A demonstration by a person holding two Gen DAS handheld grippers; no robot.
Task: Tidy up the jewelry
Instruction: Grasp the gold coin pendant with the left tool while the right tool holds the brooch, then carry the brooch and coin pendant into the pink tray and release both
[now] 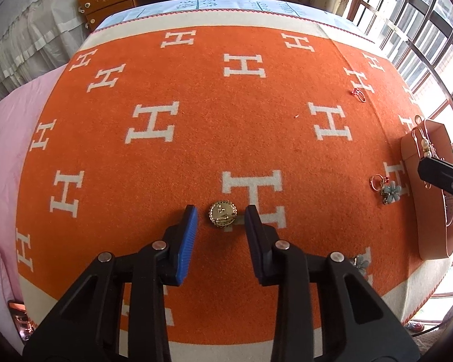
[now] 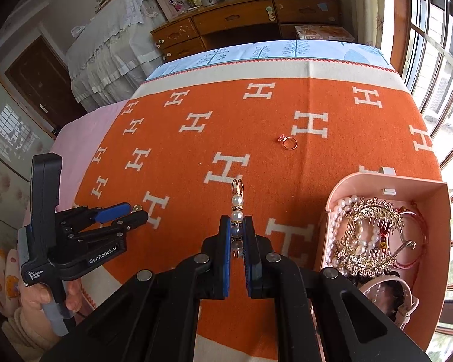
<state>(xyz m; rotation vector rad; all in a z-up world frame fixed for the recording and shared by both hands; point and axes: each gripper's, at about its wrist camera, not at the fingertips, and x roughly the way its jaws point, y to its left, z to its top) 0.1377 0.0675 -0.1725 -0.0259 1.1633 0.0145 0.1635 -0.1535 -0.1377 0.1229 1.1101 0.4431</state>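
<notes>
A round gold brooch (image 1: 223, 213) lies on the orange blanket (image 1: 196, 138). My left gripper (image 1: 221, 215) is open, its fingers on either side of the brooch, low over the blanket. My right gripper (image 2: 237, 226) is shut on a pearl hair clip (image 2: 237, 208) and holds it above the blanket, left of the pink jewelry box (image 2: 386, 187). The box holds pearl strands, a gold comb and bangles. The left gripper also shows in the right wrist view (image 2: 133, 212). A ring with a pink stone (image 2: 287, 142) lies farther back on the blanket.
A gold ring and blue flower earring (image 1: 388, 188) lie beside the box (image 1: 432, 187). Another blue flower piece (image 1: 360, 261) sits by my left gripper's right arm. A wooden desk (image 2: 244, 21) stands behind the bed. Windows run along the right.
</notes>
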